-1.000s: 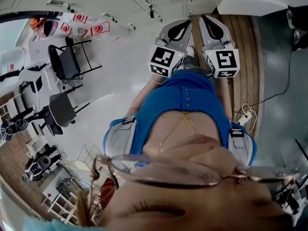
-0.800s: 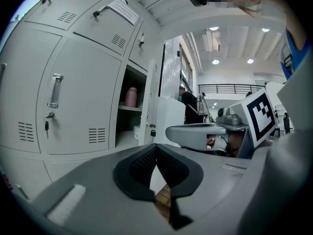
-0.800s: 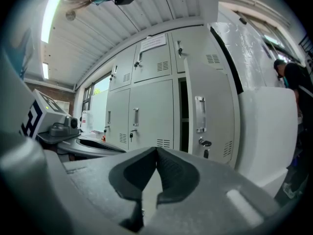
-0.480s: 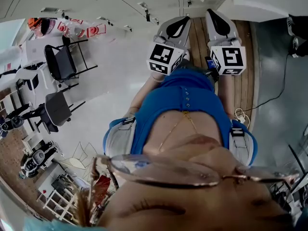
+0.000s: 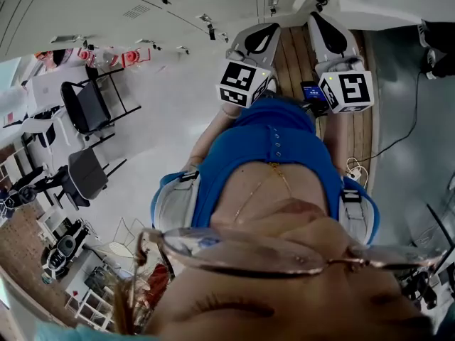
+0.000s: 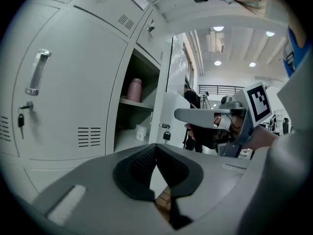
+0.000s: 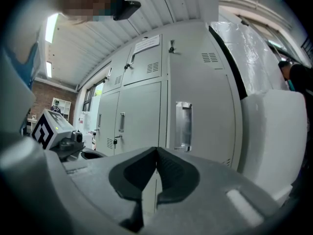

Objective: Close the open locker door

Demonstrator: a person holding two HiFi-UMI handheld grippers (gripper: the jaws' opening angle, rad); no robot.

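The left gripper (image 6: 156, 147) and the right gripper (image 7: 156, 150) both have their jaws together, holding nothing. Beyond the left one, the locker door (image 6: 171, 106) stands open, with a pink bottle (image 6: 134, 89) on the shelf inside.

The pale grey metal locker door (image 6: 177, 72) stands swung open, a key (image 6: 166, 135) hanging from its lock, beside its shelved compartment (image 6: 139, 119).

Pale grey lockers (image 6: 73, 82), pink flask (image 6: 134, 89), black-and-white marker cubes (image 5: 242, 85), blue shirt (image 5: 274, 148)
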